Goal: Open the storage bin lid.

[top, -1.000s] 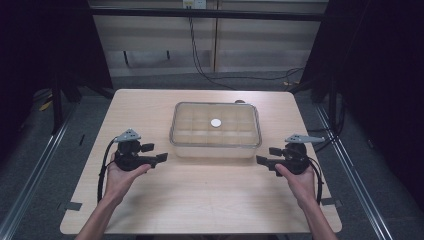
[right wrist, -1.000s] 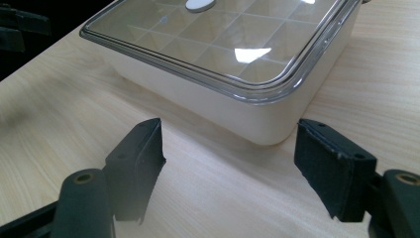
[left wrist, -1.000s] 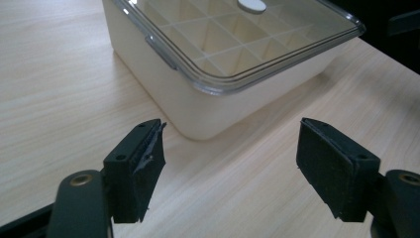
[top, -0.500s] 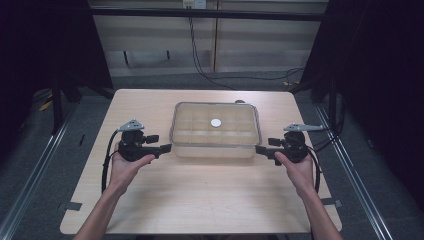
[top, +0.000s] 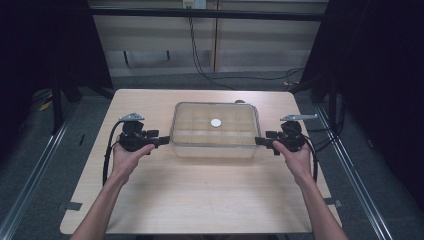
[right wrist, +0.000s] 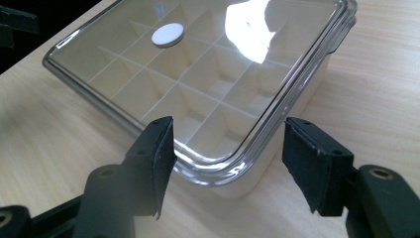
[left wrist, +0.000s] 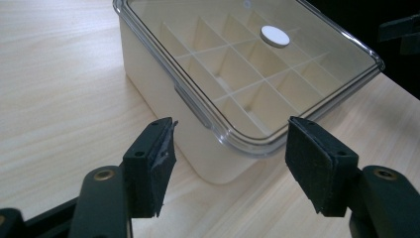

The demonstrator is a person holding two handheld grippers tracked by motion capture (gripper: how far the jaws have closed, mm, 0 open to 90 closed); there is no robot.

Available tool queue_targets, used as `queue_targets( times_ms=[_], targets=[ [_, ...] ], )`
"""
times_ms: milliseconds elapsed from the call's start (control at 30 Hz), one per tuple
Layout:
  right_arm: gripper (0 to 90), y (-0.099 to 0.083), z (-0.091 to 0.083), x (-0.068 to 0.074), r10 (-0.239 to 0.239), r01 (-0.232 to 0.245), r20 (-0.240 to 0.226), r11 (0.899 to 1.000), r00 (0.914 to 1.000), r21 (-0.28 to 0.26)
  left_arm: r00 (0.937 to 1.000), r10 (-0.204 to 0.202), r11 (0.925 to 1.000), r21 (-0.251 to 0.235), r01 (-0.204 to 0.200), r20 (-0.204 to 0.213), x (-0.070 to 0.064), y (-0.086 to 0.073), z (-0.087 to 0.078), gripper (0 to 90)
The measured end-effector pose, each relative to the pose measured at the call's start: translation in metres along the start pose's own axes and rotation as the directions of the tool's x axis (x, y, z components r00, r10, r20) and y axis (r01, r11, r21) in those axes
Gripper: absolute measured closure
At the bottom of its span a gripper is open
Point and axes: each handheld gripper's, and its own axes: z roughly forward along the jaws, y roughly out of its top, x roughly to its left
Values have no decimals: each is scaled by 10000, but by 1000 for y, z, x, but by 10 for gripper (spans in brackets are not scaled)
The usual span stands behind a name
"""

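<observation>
**Two grippers flank a lidded box**

Two grippers close on one thing from opposite ends: a pale compartment box [top: 215,130] under a clear lid [left wrist: 247,74], sitting near the middle of the wooden surface [top: 200,195]. Its long axis runs left to right across the surface, so each short end faces a hand. The left gripper [top: 159,141] points inward at the box's left end, the right gripper [top: 261,140] at its right end, and both look about equally close, their tips just beside the lid's rim.

From the left gripper view, the jaws stand spread wide with a near corner of the box between and just beyond them, nothing pinched. The right gripper view shows the same: jaws spread, a rounded corner of the lid ahead in the gap, not touched as far as I can tell.

A small white disc [top: 215,122] lies on the lid, slightly toward the far side.

My guess is that the lid's end edges are the target, so both hands need to travel inward along that long axis.
</observation>
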Motion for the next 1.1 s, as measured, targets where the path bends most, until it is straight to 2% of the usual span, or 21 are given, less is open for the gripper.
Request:
queue_targets(
  times_ms=[100, 233, 433, 500, 633, 733, 800, 900, 967, 1100],
  targets=[
    [338, 5, 2, -1, 53, -54, 98, 10000, 9999, 25, 9998, 60, 10000, -33, -61, -206, 0, 5, 2, 393],
    [285, 12, 6, -3, 62, -65, 204, 9999, 9998, 116, 9998, 98, 9999, -37, -99, -201, -2, 11, 6, 399],
    [255, 14, 14, -11, 298, -313, 477, 9990, 9984, 320, 9997, 198, 9998, 58, -197, -137, -1, 17, 14, 344],
    [250, 13, 17, -13, 308, -329, 551, 9988, 9980, 373, 9999, 119, 9998, 127, -118, -47, 1, 15, 17, 325],
    [238, 12, 23, -15, 643, -652, 196, 9967, 9977, 484, 9999, 48, 9992, 407, -44, -89, 5, 12, 23, 297],
    [217, 12, 28, -14, 597, -614, 265, 9959, 9979, 671, 10000, 73, 9988, 490, -73, 12, 5, 12, 26, 292],
    [216, 13, 30, -14, 635, -649, 232, 9955, 9977, 690, 9999, 86, 9983, 575, -81, -91, 4, 13, 30, 290],
    [218, 14, 33, -15, 715, -728, 206, 9950, 9972, 686, 10000, -72, 9981, 615, 69, 47, 3, 12, 33, 290],
    [216, 13, 37, -15, 710, -723, 206, 9947, 9973, 725, 10000, 23, 9972, 750, -22, -20, 2, 12, 35, 293],
    [204, 12, 43, -16, 902, -898, -11, 9928, 9959, 790, 10000, -84, 9964, 846, 87, -45, 4, 11, 39, 293]
  ],
)
